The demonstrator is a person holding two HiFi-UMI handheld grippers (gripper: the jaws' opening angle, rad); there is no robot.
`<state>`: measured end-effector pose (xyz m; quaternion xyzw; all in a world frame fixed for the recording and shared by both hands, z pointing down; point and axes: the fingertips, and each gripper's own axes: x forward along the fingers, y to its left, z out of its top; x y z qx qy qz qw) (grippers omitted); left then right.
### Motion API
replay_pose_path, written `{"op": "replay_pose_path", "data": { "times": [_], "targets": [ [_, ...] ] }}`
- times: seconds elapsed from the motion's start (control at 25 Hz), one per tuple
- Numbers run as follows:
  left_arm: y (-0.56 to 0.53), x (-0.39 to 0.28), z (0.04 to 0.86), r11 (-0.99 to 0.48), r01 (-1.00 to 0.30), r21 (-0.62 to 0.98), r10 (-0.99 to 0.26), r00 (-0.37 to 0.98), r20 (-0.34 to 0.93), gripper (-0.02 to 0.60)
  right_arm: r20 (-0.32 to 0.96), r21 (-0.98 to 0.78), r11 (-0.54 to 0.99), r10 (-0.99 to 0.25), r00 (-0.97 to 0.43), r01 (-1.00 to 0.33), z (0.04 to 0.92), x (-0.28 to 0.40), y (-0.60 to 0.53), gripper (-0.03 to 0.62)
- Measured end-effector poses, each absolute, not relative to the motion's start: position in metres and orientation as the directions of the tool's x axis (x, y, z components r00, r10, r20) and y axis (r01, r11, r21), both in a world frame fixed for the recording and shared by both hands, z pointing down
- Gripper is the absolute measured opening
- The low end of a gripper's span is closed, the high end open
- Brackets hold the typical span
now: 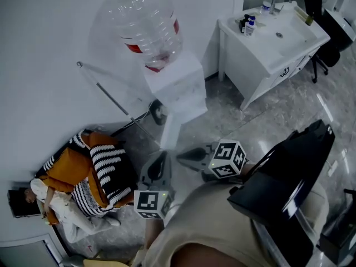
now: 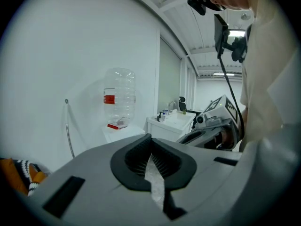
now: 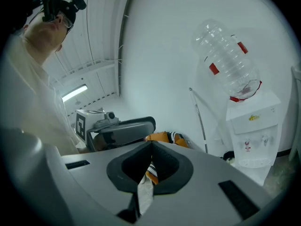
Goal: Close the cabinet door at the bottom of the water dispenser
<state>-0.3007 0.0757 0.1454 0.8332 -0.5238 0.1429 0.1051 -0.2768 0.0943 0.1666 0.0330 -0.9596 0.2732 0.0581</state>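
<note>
Both grippers sit low, right in front of us. Left gripper [image 2: 150, 139]: jaws fully together, nothing between them. Right gripper [image 3: 151, 146]: same, jaws pressed together, empty. In the head view the left one points up-frame and the right one points left across it, tips near each other but apart. Both are over the grey floor [image 1: 239, 127] and neither touches the water dispenser [image 1: 177, 90].

Left of the grippers, an orange and black-white striped bundle [image 1: 94, 171] lies on the floor by the wall [image 1: 44, 65].

The dispenser stands beyond the grippers against that wall: white body, clear bottle [image 1: 146, 21] upturned on top. The right gripper view shows its taps [image 3: 248, 145] and drip tray [image 3: 254, 163]. The bottom cabinet door is cut off there and too foreshortened in the head view, so we can't tell whether it's open or shut. A thin metal rod [image 1: 108, 96] leans on the wall left of it.

Farthest back, right: white sink cabinet [image 1: 261, 54].
</note>
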Motion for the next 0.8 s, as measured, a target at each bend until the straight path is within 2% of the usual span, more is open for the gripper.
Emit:
{"op": "replay_pose_path", "data": {
  "times": [0.48, 0.64, 0.8],
  "targets": [
    [-0.02, -0.256, 0.174, -0.306, -0.952, -0.012, -0.848, 0.267, 0.457, -0.009, 0.067, -0.626, 0.78, 0.058, -0.996, 0.003, 0.176, -0.207, -0.003, 0.011],
    [-0.044, -0.264, 0.208, -0.246, -0.969, -0.028, -0.836, 0.197, 0.512, -0.009, 0.037, -0.597, 0.801, 0.082, -0.996, 0.044, 0.182, -0.202, -0.039, 0.011],
    [-0.046, -0.279, 0.246, -0.173, -0.983, -0.061, -0.809, 0.107, 0.578, -0.009, 0.073, -0.512, 0.854, 0.152, -0.986, 0.094, 0.192, -0.202, -0.059, 0.011]
  ]
}}
